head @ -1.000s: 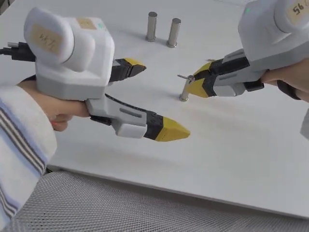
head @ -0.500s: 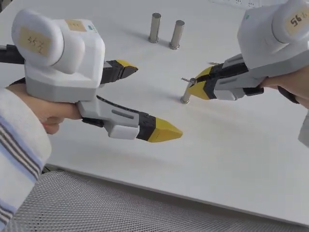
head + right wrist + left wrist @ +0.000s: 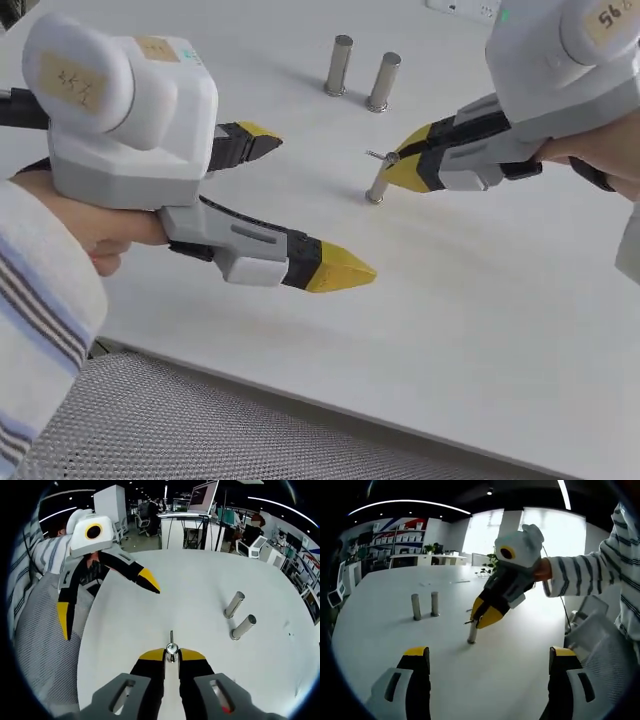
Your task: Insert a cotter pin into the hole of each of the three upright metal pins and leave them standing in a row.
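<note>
A white surface takes up most of the head view. The left gripper hovers at centre left, its fingers spread wide and holding nothing. The right gripper reaches in from the upper right, its fingers narrow and pinched on a cotter pin at the top of a metal pin standing near frame centre. The cotter pin's tip pokes out to the left. Two more metal pins stand upright side by side at upper centre, apart from the first.
</note>
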The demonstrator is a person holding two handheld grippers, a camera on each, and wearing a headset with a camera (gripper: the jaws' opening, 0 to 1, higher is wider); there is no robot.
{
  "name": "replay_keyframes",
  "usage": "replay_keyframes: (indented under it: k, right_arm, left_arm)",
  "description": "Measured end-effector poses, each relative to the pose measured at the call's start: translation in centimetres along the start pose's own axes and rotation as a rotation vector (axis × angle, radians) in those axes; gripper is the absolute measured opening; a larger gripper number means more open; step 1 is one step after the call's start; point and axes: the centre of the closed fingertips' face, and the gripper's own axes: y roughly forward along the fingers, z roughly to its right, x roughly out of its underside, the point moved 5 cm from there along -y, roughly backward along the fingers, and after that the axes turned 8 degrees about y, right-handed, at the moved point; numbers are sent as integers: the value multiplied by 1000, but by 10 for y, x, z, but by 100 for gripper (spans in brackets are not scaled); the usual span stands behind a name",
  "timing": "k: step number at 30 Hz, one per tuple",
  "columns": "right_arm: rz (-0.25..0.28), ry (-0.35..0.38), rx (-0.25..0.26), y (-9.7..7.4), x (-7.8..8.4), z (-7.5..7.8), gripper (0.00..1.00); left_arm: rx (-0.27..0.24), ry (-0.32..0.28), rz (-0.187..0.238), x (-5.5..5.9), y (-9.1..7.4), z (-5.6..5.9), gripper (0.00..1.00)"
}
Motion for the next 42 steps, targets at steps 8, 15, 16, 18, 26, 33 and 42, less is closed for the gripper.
replay_keyframes:
  k: [8,15,16,18,26,33,42]
  right_arm:
    - [-23,-56,-23,7,-10,5,4]
    - [-38,-73,-41,12,-10,3,4]
    - [-41,-70,-45,10,-10,3,4]
    - [-46,-89,-56,11,-11,1,4]
    - [-61,-98,-65,12,-14,0,4]
    - [-61,-121,-63,13,-14,1,5]
    - [-60,-101,-49,14,-16,-2,17]
  left_arm:
    - [-17,-11,10,2,-3,-17,99]
    - [-12,-33,29,5,-1,-24,99]
    - [-11,-32,29,5,-1,-25,99]
    - [-9,-32,32,6,0,-26,99]
    - [14,-16,13,9,3,-21,99]
    - [8,-13,10,9,2,-20,99]
    - [-2,-10,10,6,-2,-19,99]
